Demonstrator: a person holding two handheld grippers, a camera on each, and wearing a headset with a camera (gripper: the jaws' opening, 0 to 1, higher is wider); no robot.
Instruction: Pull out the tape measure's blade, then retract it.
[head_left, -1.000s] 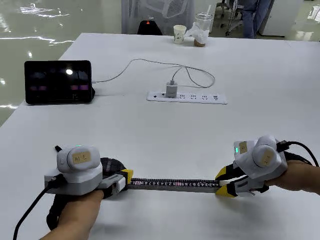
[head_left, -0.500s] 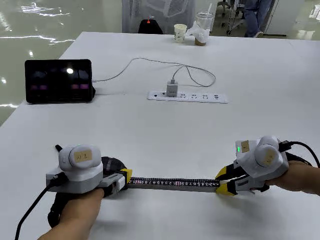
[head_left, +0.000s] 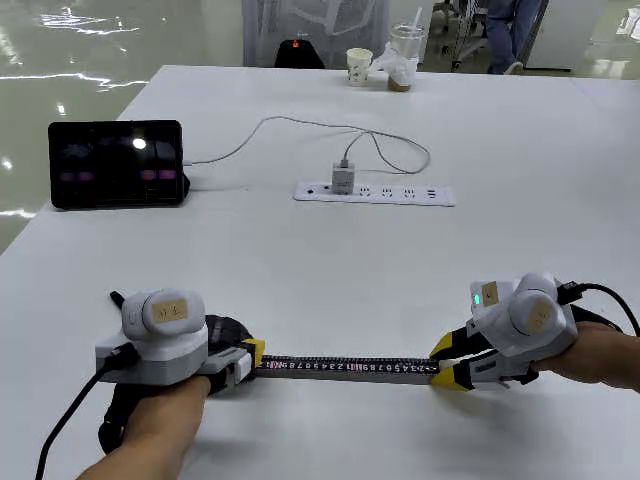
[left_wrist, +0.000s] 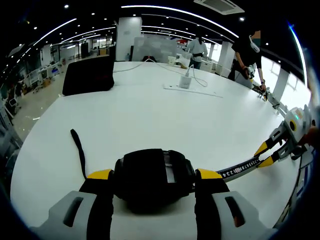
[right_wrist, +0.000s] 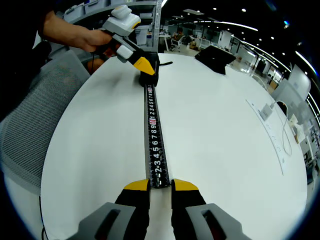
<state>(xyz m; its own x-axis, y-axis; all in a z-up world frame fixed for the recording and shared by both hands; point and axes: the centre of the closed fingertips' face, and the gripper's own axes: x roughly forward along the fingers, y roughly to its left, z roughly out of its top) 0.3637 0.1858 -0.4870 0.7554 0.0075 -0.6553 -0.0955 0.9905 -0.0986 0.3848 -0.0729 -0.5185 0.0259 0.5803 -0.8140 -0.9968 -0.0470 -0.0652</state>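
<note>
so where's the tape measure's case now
The case sits near left on the table in the head view, clamped in the left gripper.

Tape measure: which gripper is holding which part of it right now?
The left gripper clamps the tape measure's black case by its two sides. The right gripper pinches the tip of the pulled-out blade.

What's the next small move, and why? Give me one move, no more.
Probably ease the right gripper toward the case, letting the blade feed back in. The blade lies stretched along the table, its tip pinched by the right gripper and the case clamped in the left gripper, so the pull-out looks done.
</note>
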